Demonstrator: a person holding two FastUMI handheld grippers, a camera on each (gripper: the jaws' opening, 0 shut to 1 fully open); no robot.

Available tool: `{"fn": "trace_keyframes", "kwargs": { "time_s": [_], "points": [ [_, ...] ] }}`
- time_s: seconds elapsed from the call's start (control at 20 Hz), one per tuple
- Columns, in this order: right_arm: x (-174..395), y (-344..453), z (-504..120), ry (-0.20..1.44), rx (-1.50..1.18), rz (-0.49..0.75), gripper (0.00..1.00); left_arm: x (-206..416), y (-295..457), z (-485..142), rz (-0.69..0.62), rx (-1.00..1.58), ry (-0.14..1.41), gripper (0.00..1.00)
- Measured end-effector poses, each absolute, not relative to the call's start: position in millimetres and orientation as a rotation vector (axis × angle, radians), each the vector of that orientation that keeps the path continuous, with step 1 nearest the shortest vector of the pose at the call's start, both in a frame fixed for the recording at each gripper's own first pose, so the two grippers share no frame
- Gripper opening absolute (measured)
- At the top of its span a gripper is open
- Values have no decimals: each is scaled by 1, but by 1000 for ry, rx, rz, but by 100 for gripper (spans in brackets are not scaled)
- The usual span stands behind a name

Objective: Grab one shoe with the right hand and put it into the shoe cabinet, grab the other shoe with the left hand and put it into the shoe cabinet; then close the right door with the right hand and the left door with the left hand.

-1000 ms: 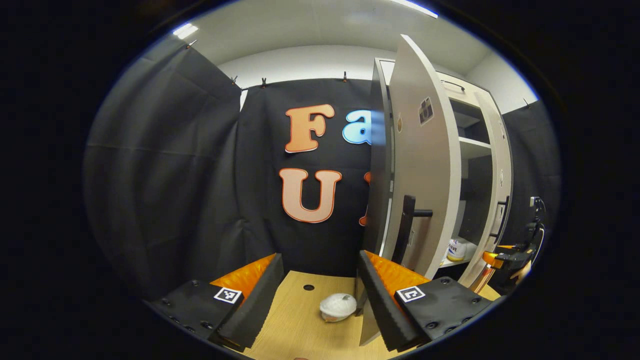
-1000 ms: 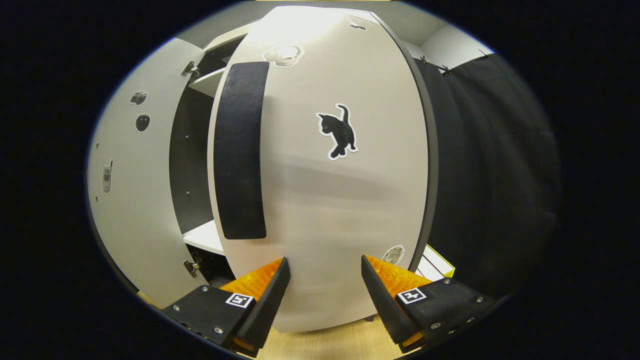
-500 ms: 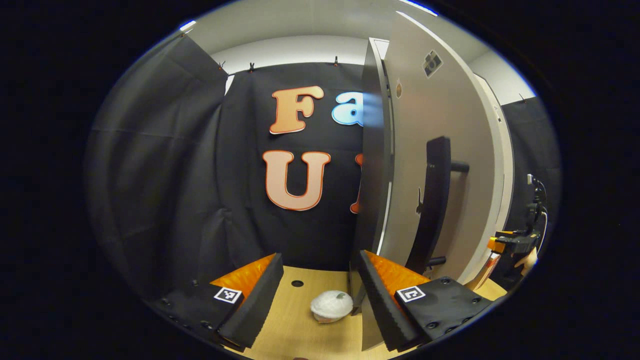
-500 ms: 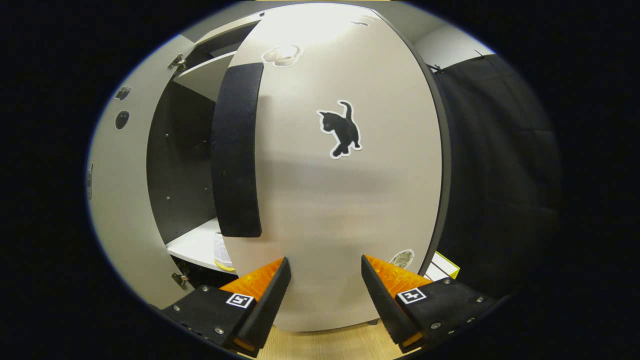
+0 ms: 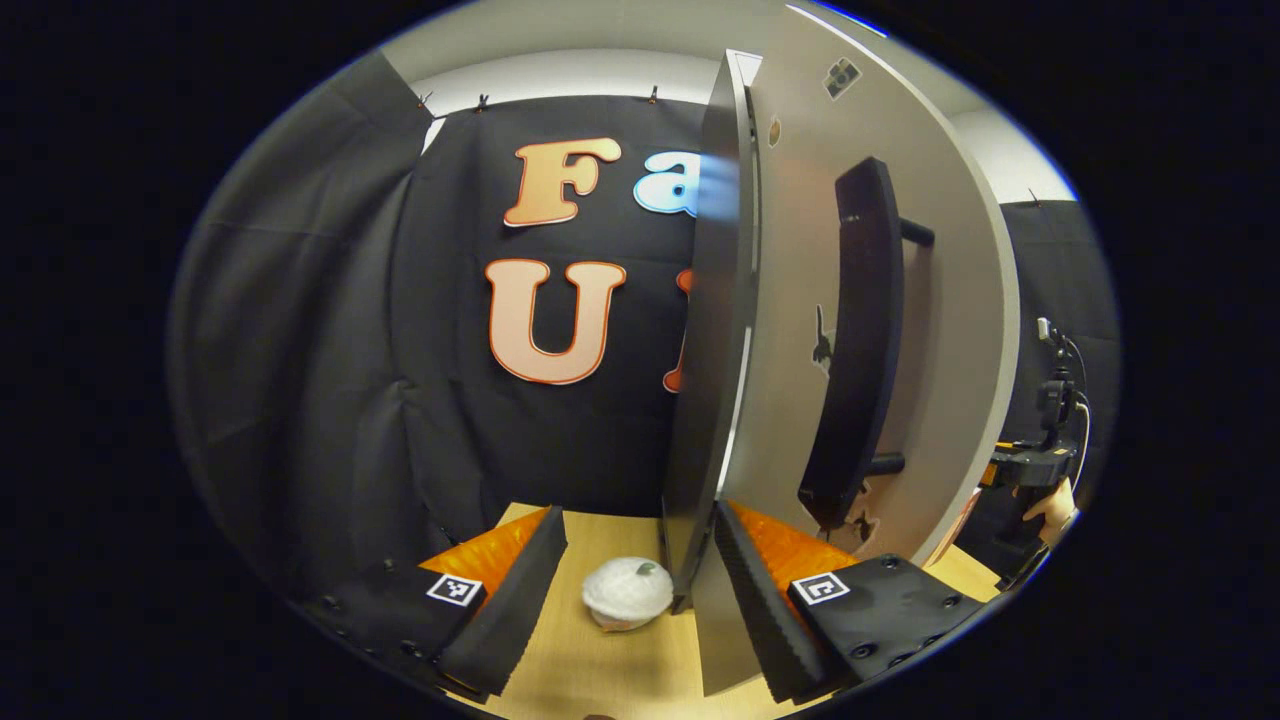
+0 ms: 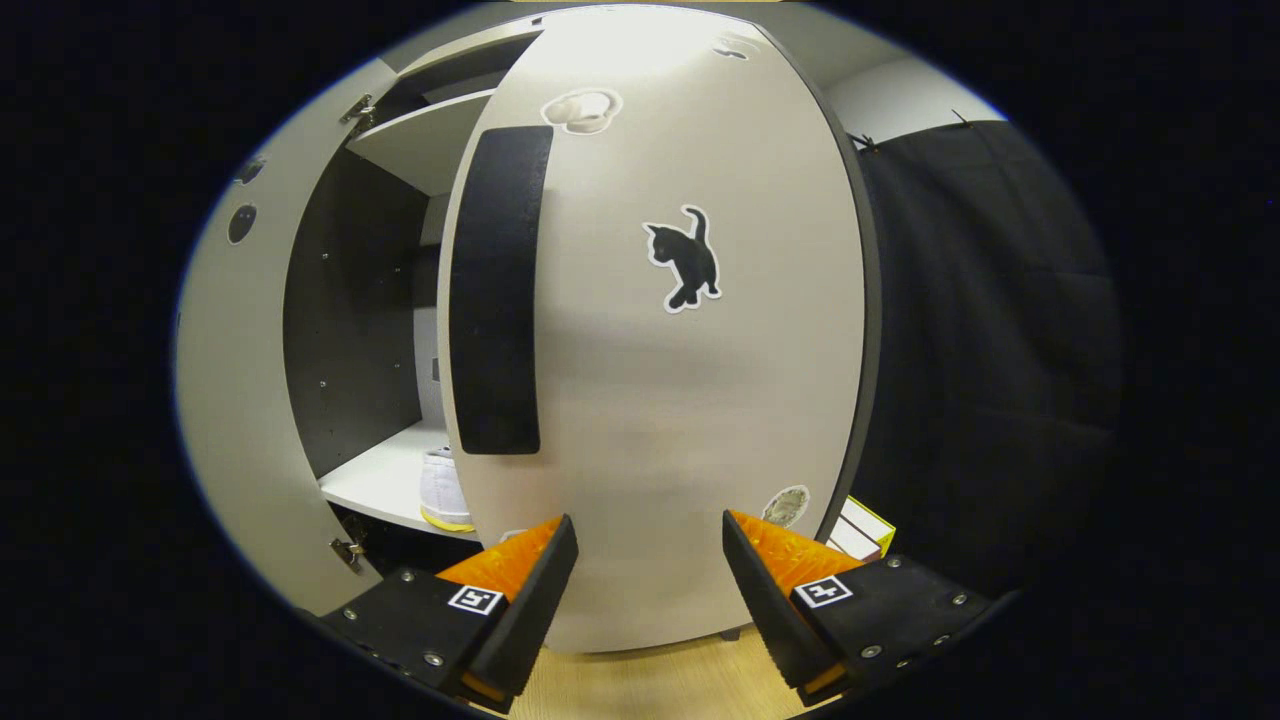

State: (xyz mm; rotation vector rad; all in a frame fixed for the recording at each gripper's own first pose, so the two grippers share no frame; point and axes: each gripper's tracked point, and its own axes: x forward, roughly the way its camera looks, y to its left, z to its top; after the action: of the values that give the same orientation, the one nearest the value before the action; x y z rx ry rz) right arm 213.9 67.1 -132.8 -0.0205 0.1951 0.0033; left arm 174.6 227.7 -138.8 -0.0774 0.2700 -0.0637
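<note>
In the left gripper view, the left gripper [image 5: 635,590] has its fingers spread apart with nothing between them, over a pale wooden table [image 5: 620,670]. Just ahead of the gap between the fingers, a small white round object [image 5: 627,593] lies on the table, touching neither finger. Right behind the right-hand finger stands the edge of the left door [image 5: 790,330] of the shoe cabinet; the finger sits just beside the door's lower part, and whether it touches cannot be told. The door's face carries a long black handle [image 5: 855,340] up and to the right of the fingers. Far to the right, past the door's edge, a hand [image 5: 1052,503] holds the other gripper, too small to make out clearly. In the right gripper view, the right gripper [image 6: 648,585] also has its fingers apart and holds nothing, above the same wood surface. Directly ahead of both fingertips is the right door [image 6: 680,400], with a tall black handle [image 6: 495,290] up and to the left and a black cat sticker [image 6: 685,262] above centre. To the left of the door, the cabinet's inside shows, and a white shoe [image 6: 443,490] with a yellow sole stands on the lower shelf [image 6: 375,485]. A small yellow-edged box [image 6: 862,528] lies beyond the right-hand finger.
</note>
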Motion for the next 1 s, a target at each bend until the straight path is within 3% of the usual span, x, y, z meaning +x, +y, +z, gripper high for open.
{"fn": "trace_keyframes", "kwargs": {
  "time_s": [0.35,0.55,0.75,1.0],
  "points": [
    [178,36,-125,186,-17,-22,90,165,211,-133,-62,-1,248,94],
    [161,24,-118,178,2,-12,90,159,193,-132,-76,-21,255,99],
    [146,14,-108,163,10,4,91,157,152,-133,-136,-34,257,94],
    [128,-11,-92,134,11,5,90,166,103,-133,-185,-25,246,96]
  ]
}}
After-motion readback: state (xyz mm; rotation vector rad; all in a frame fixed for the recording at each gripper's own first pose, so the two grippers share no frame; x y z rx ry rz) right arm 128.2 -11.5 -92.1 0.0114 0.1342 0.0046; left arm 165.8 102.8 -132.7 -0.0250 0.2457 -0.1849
